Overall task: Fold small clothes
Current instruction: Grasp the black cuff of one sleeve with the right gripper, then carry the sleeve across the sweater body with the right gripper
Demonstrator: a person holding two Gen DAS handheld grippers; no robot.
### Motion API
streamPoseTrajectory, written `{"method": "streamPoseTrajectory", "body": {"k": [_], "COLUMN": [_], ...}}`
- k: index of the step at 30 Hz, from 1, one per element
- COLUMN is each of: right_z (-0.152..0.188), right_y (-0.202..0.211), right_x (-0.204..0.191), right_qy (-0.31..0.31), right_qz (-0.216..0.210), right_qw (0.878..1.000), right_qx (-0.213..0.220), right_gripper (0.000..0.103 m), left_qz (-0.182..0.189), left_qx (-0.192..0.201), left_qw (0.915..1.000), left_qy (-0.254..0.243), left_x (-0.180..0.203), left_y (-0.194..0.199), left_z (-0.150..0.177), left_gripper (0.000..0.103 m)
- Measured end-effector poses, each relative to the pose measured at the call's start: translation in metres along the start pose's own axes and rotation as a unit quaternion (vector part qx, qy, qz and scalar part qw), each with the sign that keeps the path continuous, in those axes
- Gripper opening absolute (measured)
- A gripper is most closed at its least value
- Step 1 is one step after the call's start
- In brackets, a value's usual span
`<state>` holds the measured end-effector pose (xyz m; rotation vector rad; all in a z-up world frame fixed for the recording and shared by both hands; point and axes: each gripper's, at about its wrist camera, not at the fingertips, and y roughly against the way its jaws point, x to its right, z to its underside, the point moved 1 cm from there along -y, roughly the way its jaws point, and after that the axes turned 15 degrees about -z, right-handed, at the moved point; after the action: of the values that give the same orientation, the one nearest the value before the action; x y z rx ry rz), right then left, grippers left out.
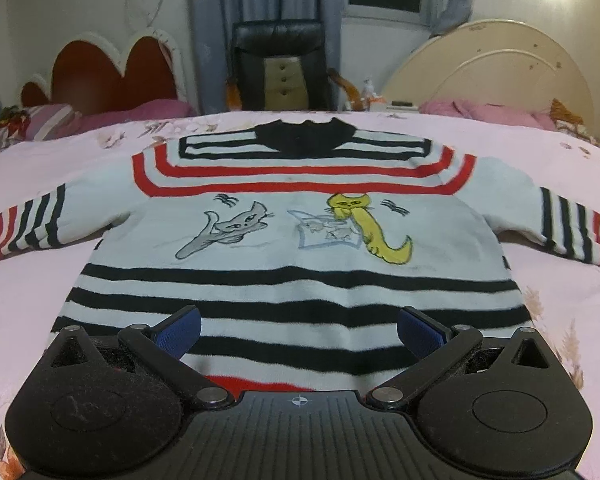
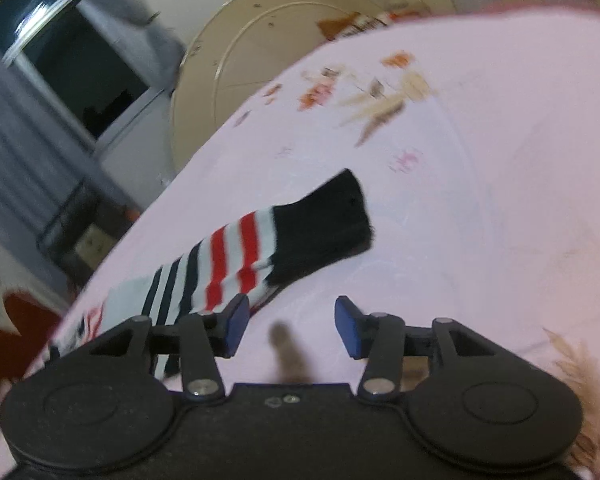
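Left wrist view: the child's sweater (image 1: 296, 248) lies flat and face up on the bed (image 1: 560, 304), collar away from the camera, both sleeves spread out to the sides.
Sweater detail: black, white and red stripes, with a grey cat and a yellow cat across the chest.
Left claw (image 1: 299, 334): spread wide above the striped hem, blue pads apart, nothing between them.
Behind the bed: a black chair (image 1: 278, 64) stands in front of grey curtains, with a cream headboard (image 1: 496, 68) to the right.
Right wrist view: blurred and tilted; the sweater's sleeve (image 2: 260, 252) stretches across the pink floral bedsheet (image 2: 480, 160), its black cuff (image 2: 324, 224) at the far end.
Right claw (image 2: 291, 326): jaws apart with only bedsheet in the gap; the sleeve sits just beside the left-hand pad, not pinched.
Background there: a dark window (image 2: 72, 64) and the same cream headboard.
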<state>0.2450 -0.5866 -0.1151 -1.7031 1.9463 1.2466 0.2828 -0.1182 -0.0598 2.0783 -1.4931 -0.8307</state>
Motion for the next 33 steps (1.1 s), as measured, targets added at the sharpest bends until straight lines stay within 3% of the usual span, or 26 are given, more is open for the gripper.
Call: {"method": "streamPoseTrajectory", "body": {"k": [3,6,9,11,15,19,24,33], "right_z": [-0.004,-0.011,-0.016,-0.021,-0.025,-0.026,-0.008,0.096], "right_y": [-0.01,-0.018,-0.024,-0.028,-0.032,-0.034,-0.038,-0.097], "right_x": [0.013,0.019,0.019,0.023,0.013,-0.022,-0.091,-0.228], "right_qy": [-0.026,-0.037,-0.032,-0.031,0.003,0.08,0.181,0.285], "right_qz": [-0.016,-0.026,-0.015,-0.007,0.006,0.004,-0.036,-0.133], "right_qw": [0.999,0.999,0.999,0.999,1.0,0.997,0.983,0.946], "right_qx": [0.016,0.028,0.03,0.031,0.024,0.022,0.008,-0.074], "right_gripper": [0.048,0.045,0.03,0.013,0.007,0.007,0.007,0.007], "left_qz": [-0.001,-0.003,-0.003,-0.004,0.018,0.032,0.067,0.083], "left_qx": [-0.012,-0.022,-0.029,-0.034,-0.06,-0.066,-0.053,-0.044], "left_qw": [0.9994,0.9995,0.9993,0.9992,0.9974,0.9967,0.9947,0.9925], "left_qy": [0.032,0.025,0.021,0.02,0.036,0.034,0.058,0.078], "left_x": [-0.006,-0.007,-0.01,-0.014,-0.027,-0.039,-0.061,-0.119], "left_y": [-0.008,-0.018,-0.029,-0.038,-0.059,-0.078,-0.103,-0.135], "left_z": [-0.005,-0.008,-0.009,-0.01,-0.014,-0.018,-0.033,-0.057], "left_gripper": [0.103,0.103,0.103,0.103,0.103,0.103,0.103,0.103]}}
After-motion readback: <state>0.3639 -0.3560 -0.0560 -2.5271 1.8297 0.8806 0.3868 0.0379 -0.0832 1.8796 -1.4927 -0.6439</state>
